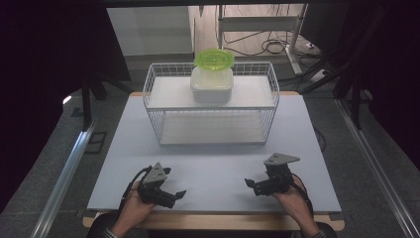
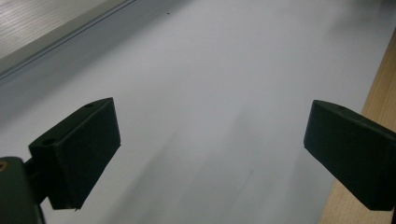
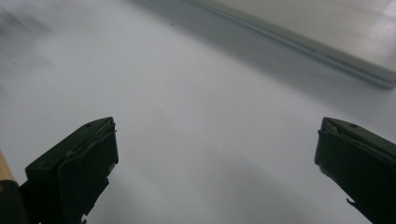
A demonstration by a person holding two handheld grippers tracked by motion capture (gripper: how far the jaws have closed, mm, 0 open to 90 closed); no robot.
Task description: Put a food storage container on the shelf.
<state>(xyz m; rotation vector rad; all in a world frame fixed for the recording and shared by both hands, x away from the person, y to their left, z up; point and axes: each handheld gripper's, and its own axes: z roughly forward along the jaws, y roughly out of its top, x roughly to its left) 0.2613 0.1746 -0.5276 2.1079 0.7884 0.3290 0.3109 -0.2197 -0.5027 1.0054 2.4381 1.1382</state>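
Two hand-held tools rest low over the near edge of a pale surface (image 1: 213, 163), well apart from each other. The left tool (image 1: 173, 191) and the right tool (image 1: 253, 184) both have jaws spread wide, holding nothing. Farther back, a white wire basket (image 1: 210, 101) holds what looks like a white container (image 1: 212, 84) with a green lid (image 1: 214, 58).

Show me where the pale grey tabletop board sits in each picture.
High view: pale grey tabletop board, centre, under the white wire basket.
Left gripper view: everywhere ahead of the left tool.
Right gripper view: everywhere ahead of the right tool.
Shared landmark: light wooden table edge.
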